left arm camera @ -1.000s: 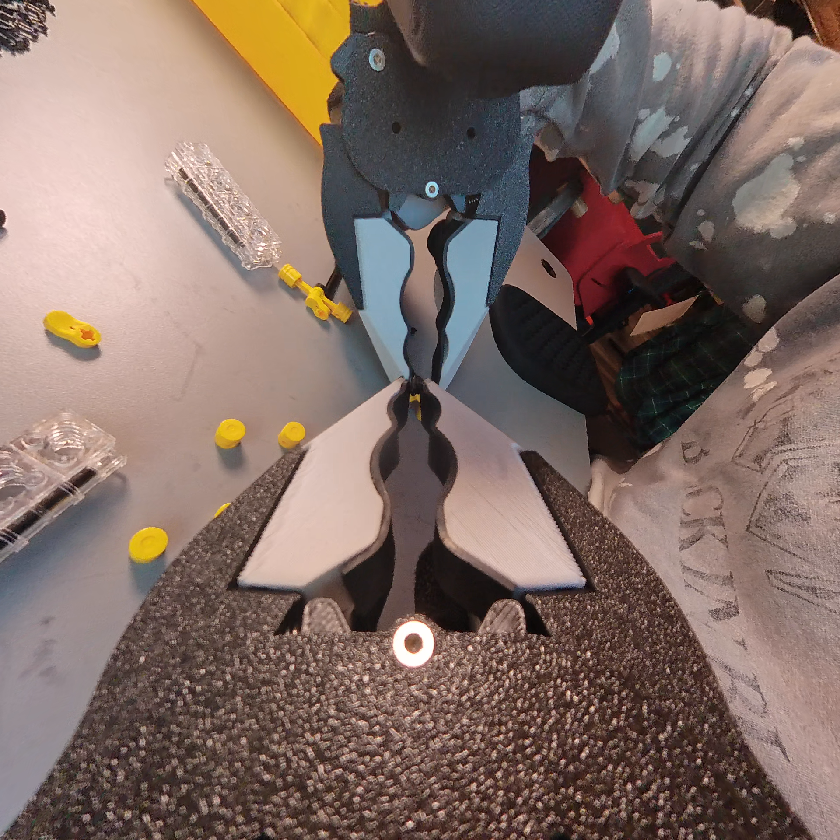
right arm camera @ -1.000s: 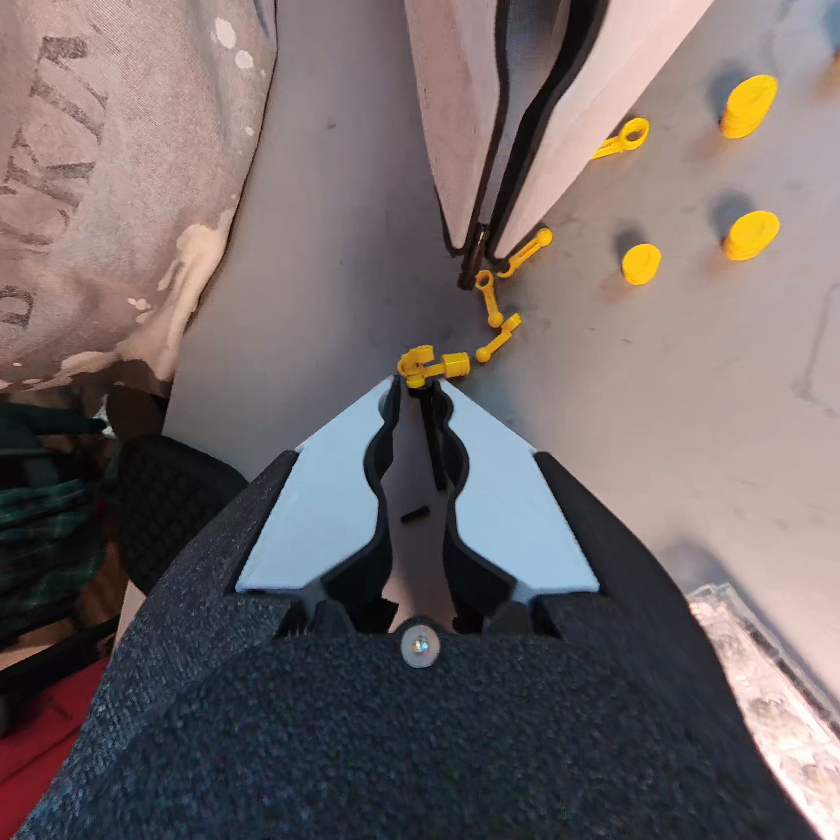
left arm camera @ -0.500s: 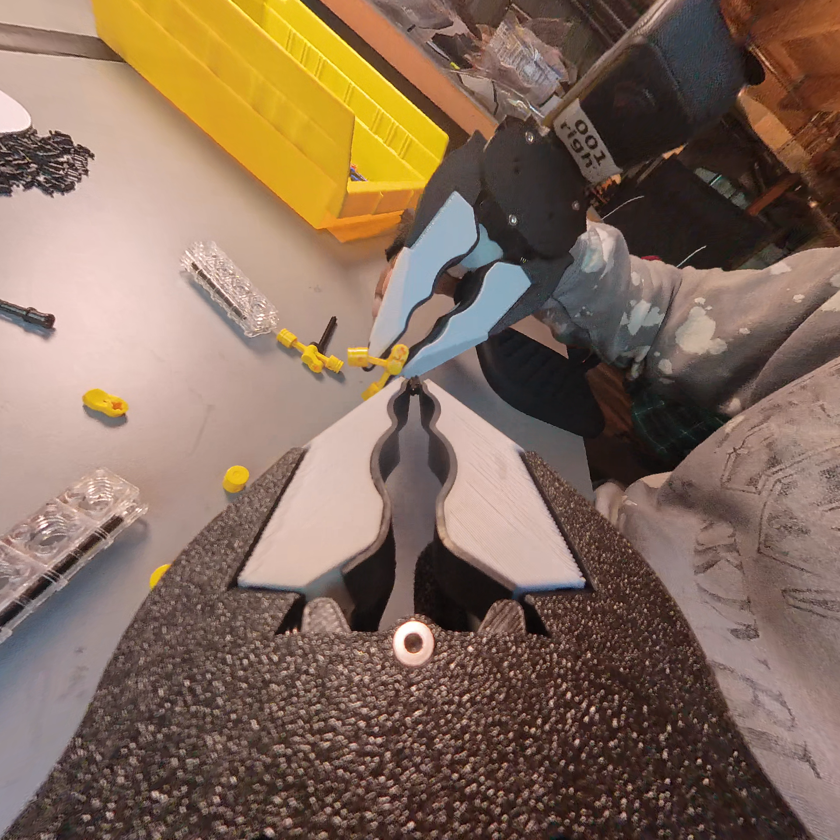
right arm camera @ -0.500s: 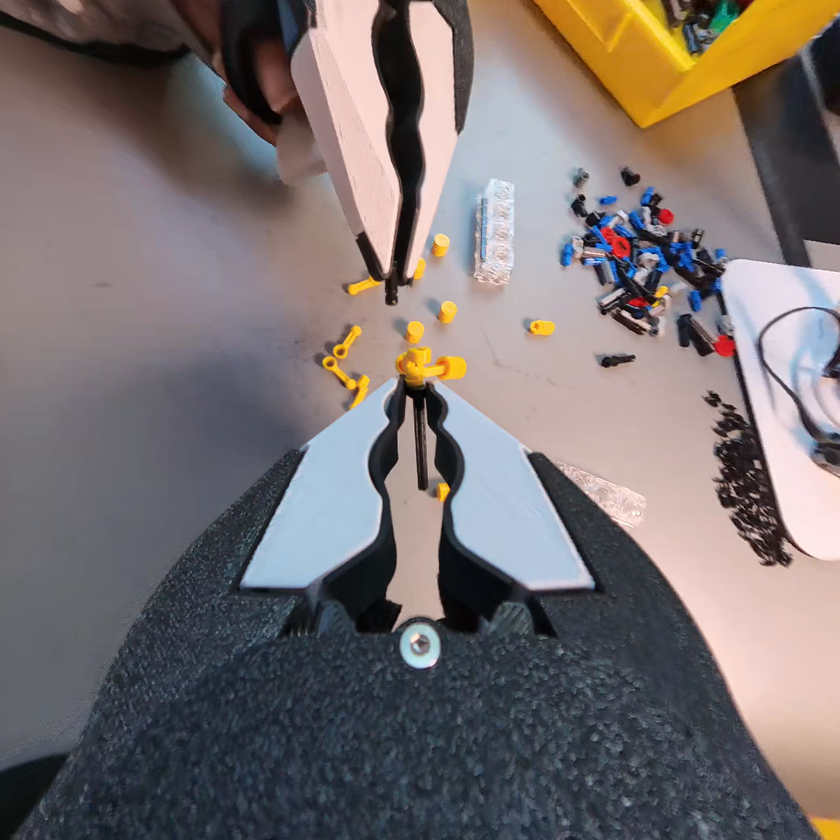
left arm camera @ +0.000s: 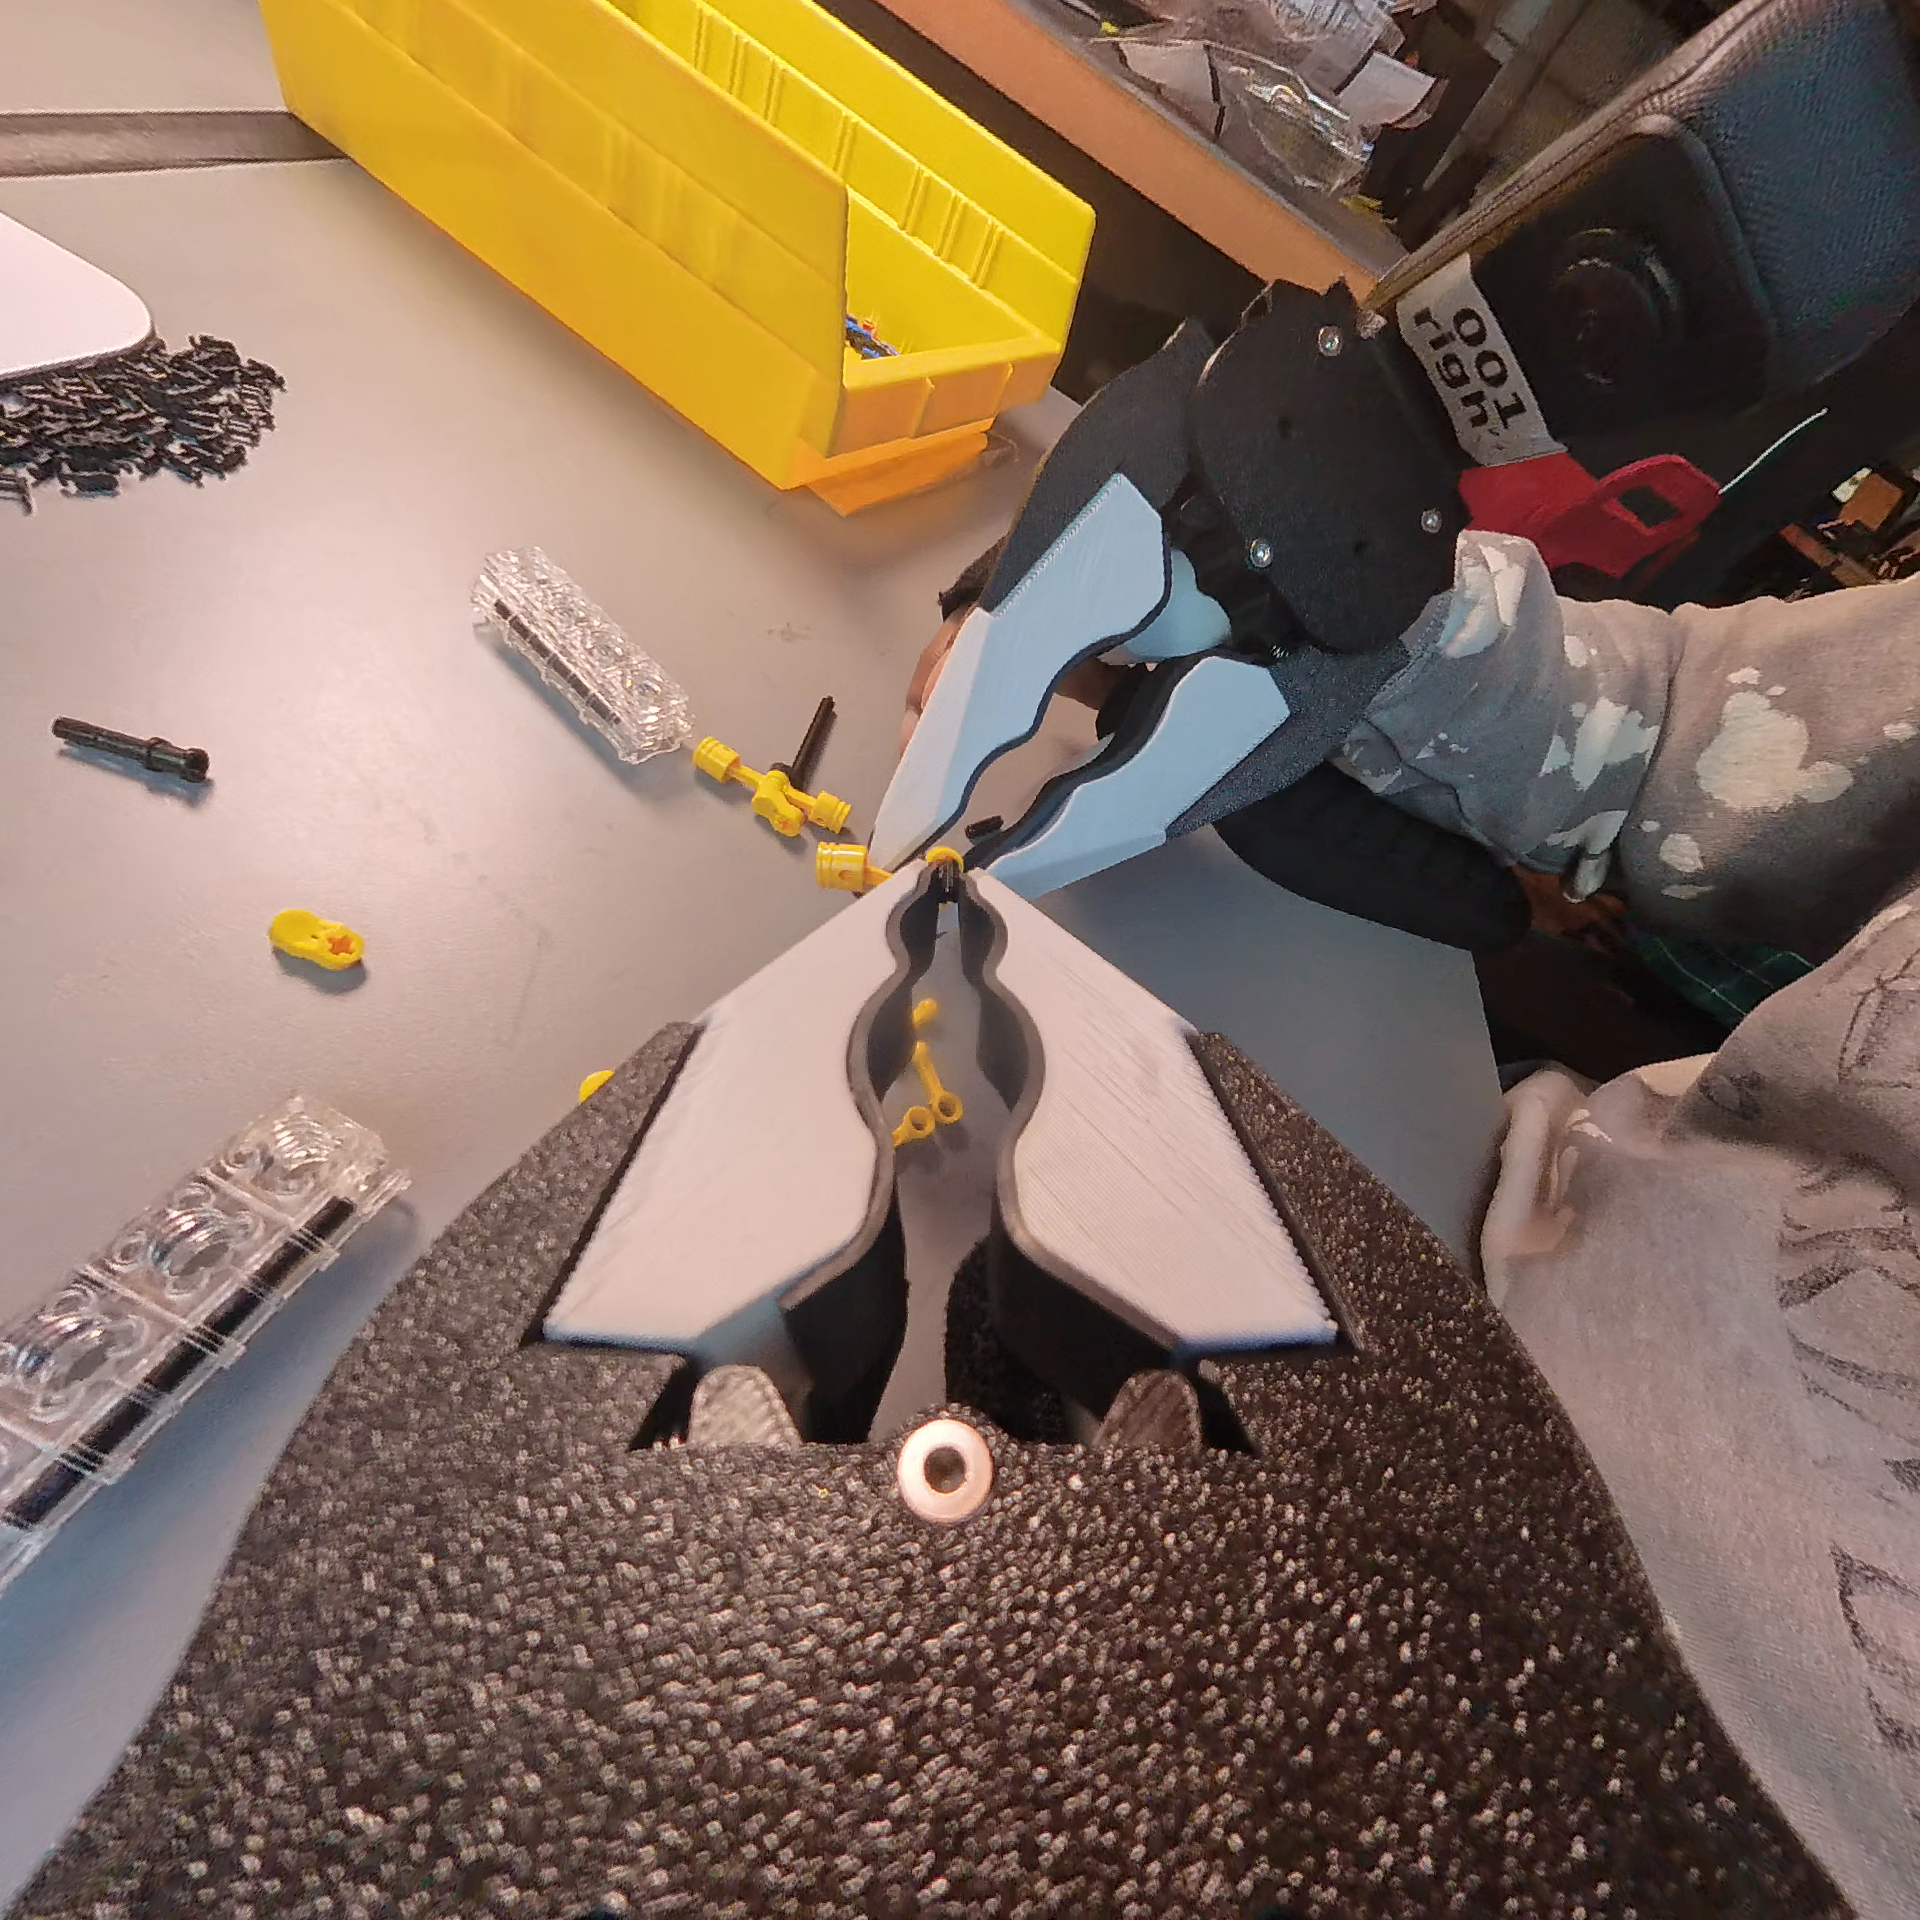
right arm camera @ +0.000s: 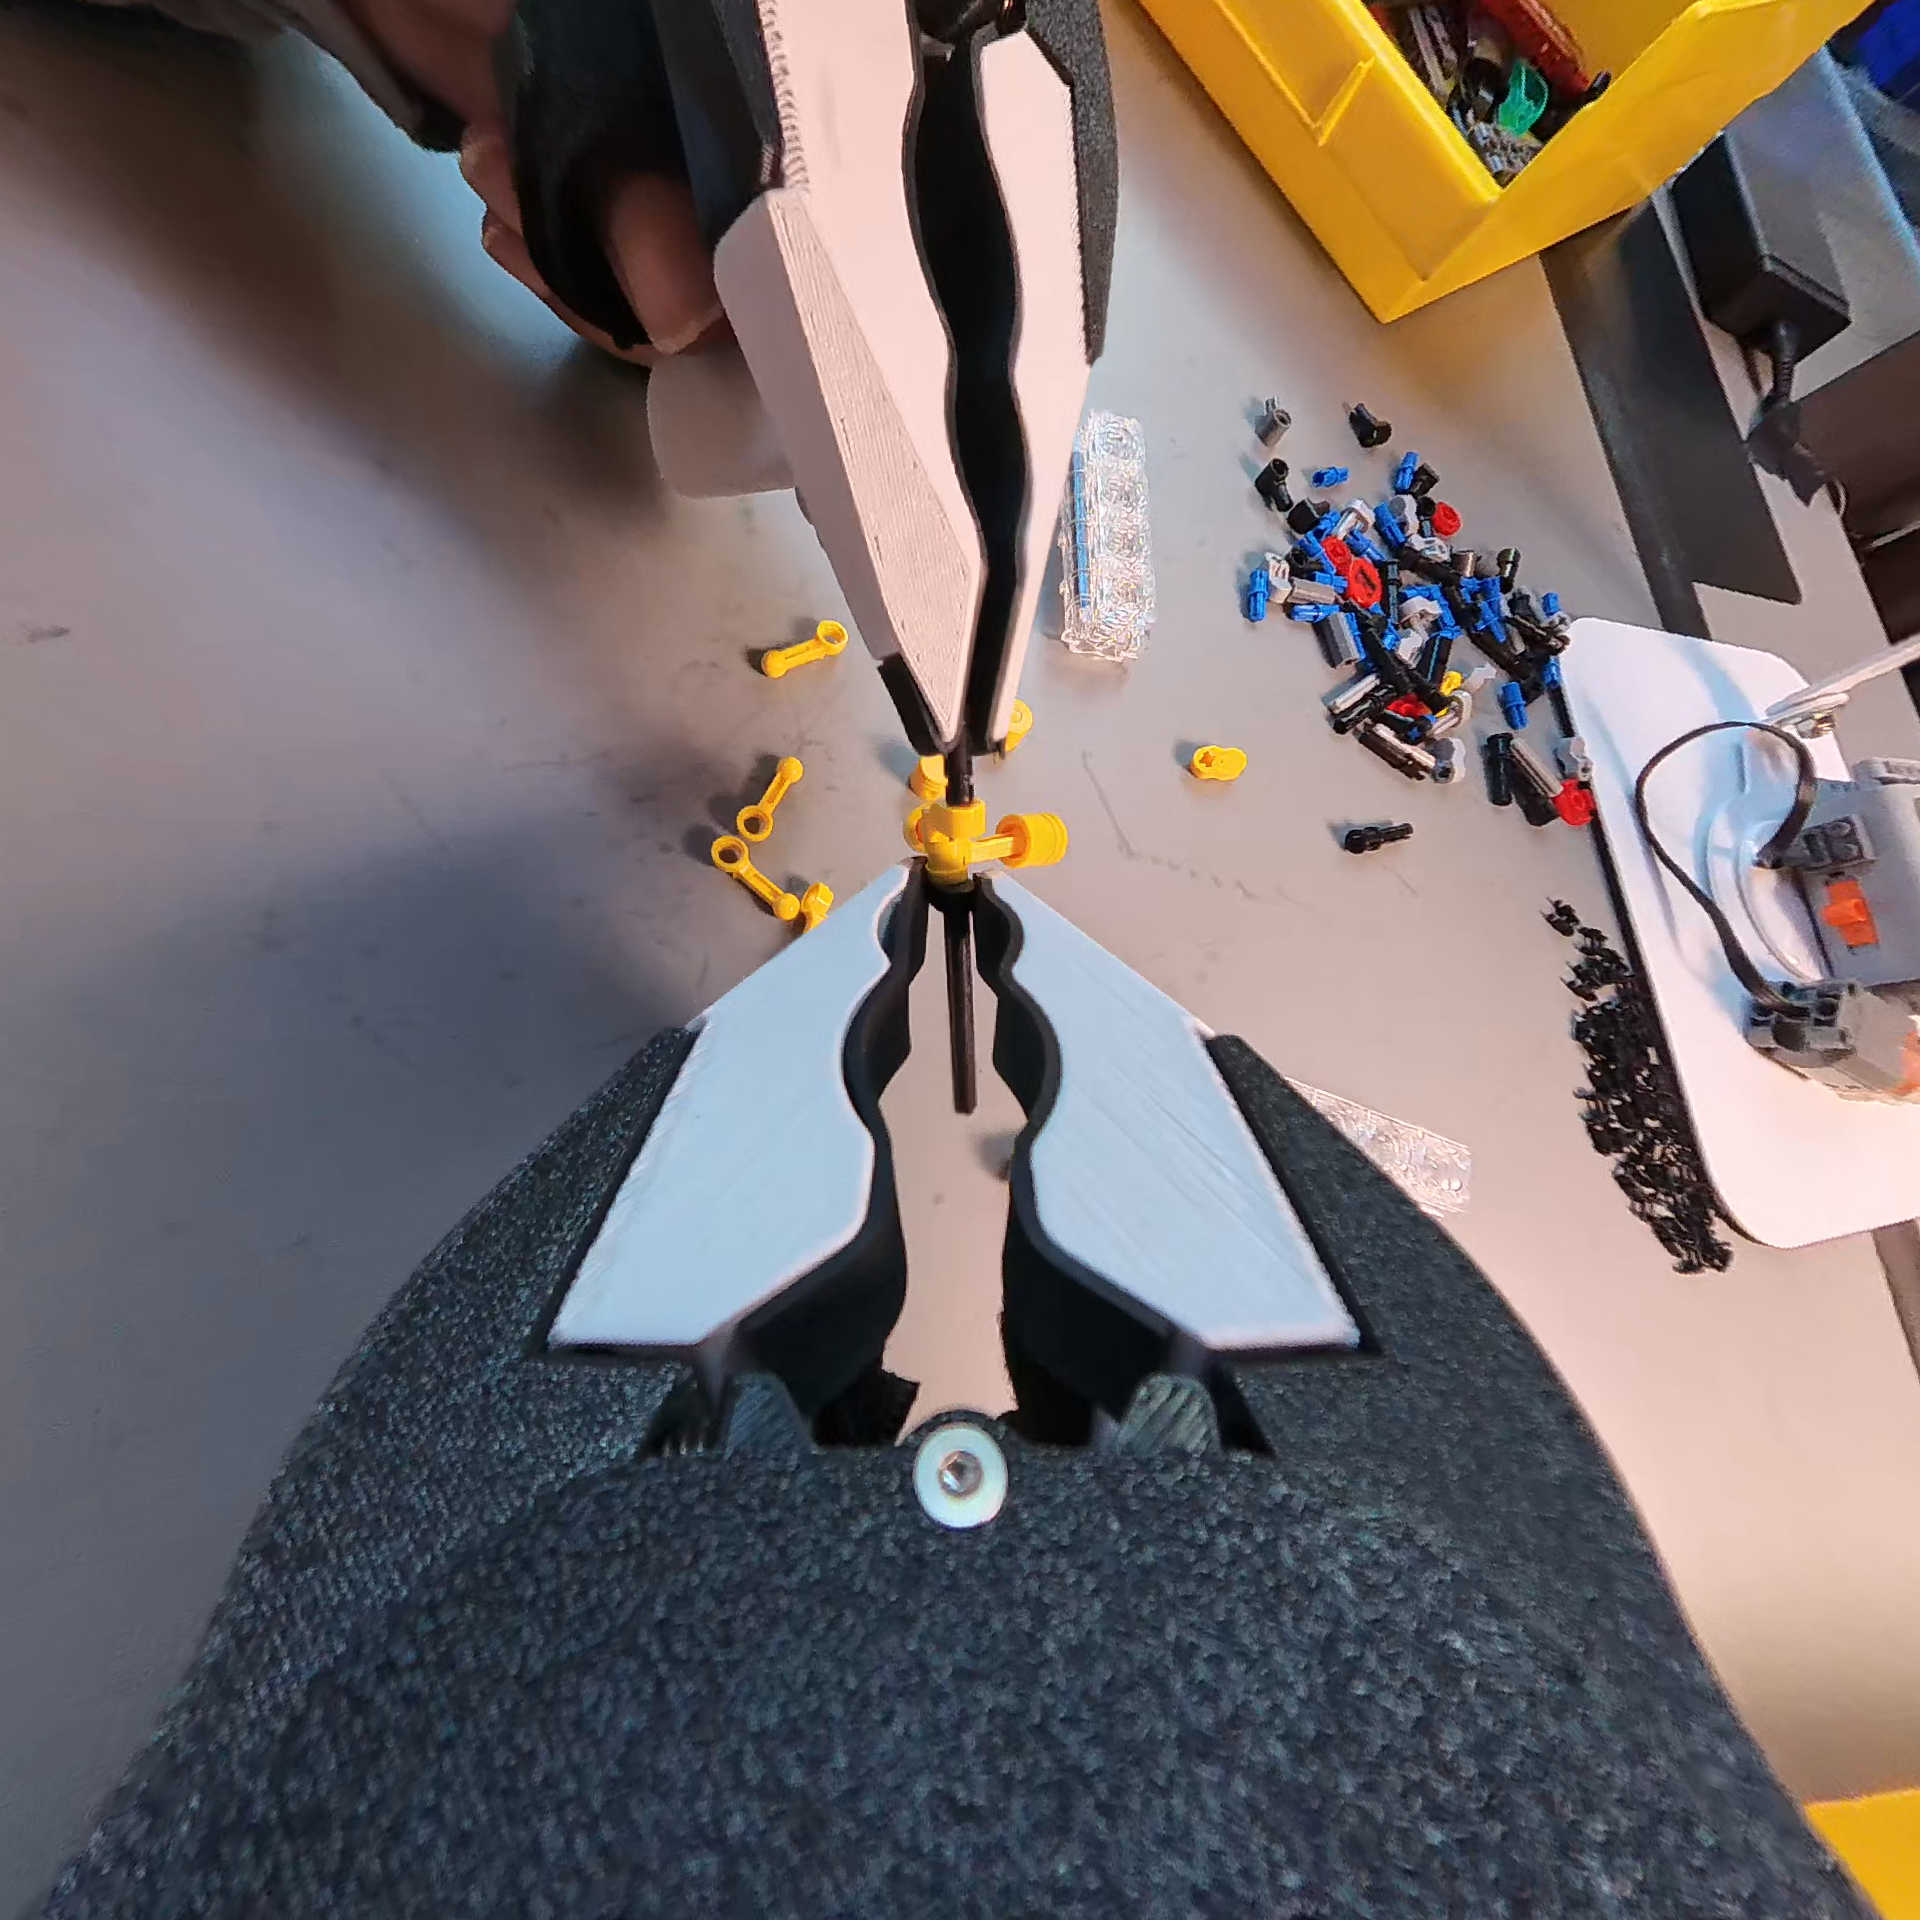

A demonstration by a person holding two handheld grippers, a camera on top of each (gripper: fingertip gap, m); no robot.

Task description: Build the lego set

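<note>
Yellow piston piece [right arm camera: 977,836] sits up in the air between the two tool tips, above the grey bench [right arm camera: 312,727]. A thin black rod [right arm camera: 961,997] runs through it. The right tool [right arm camera: 951,891] is clenched on the near part of the rod, with the yellow piece just past its tips. The left tool [left arm camera: 943,883] is squeezed tight on the far end of the rod, right at the yellow piece, so the two tools meet tip to tip. Under them, small yellow link pieces [right arm camera: 764,831] lie on the bench. A little to the right lie a small yellow flat piece [right arm camera: 1216,762] and a short black pin [right arm camera: 1377,834]. A clear plastic block [right arm camera: 1110,551] lies just past the left tool. Farther right is a pile of blue, black and red bits [right arm camera: 1413,613], then a white board [right arm camera: 1704,935] with a grey motor and a wire on it. A yellow bin [right arm camera: 1455,177] stands at the far right corner.
</note>
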